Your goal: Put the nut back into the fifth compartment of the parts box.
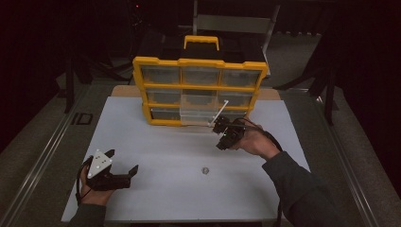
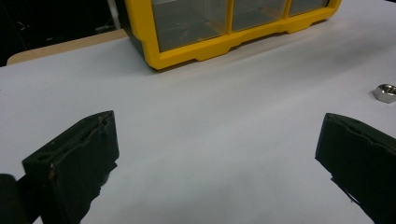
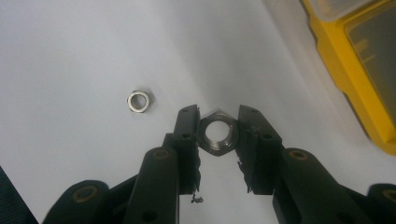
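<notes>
Right gripper view: a hex nut (image 3: 218, 132) sits clamped flat between the right hand-held gripper (image 3: 218, 135) jaws, above the table (image 3: 70, 56); the yellow organizer (image 1: 201, 90) with its open drawer (image 1: 198, 115) lies just ahead. Left hand-held gripper (image 1: 124, 163) rests wide apart, farther off, near a second nut (image 1: 205, 170).

High view overlooks table (image 1: 156, 142); gripper views skim it closely.

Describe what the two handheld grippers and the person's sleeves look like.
Both grippers are black with two blocky jaws. The left gripper carries a grey three-cornered plate with small dark dots. The right gripper trails a black cable, and round bolt holes dot its jaw arms. The person's sleeves are dark grey.
</notes>
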A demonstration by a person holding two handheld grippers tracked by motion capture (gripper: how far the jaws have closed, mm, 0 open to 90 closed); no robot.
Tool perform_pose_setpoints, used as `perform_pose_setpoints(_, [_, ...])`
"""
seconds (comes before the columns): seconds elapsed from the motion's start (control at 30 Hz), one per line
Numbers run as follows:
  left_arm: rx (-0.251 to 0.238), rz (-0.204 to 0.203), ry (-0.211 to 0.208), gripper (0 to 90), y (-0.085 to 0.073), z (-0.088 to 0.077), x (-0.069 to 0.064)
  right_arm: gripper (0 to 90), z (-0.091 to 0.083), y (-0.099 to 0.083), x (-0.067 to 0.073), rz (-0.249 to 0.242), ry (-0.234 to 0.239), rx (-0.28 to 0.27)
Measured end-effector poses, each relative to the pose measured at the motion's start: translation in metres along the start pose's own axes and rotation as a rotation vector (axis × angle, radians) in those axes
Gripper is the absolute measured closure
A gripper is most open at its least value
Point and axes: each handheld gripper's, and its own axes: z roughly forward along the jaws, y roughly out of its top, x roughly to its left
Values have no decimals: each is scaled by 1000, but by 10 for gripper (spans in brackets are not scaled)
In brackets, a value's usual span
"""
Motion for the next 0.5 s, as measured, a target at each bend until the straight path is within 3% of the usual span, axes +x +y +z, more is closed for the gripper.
perform_pose_setpoints(0.5, [-2, -1, 3, 0, 0, -1, 0, 701, -21, 6, -8, -2, -24, -16])
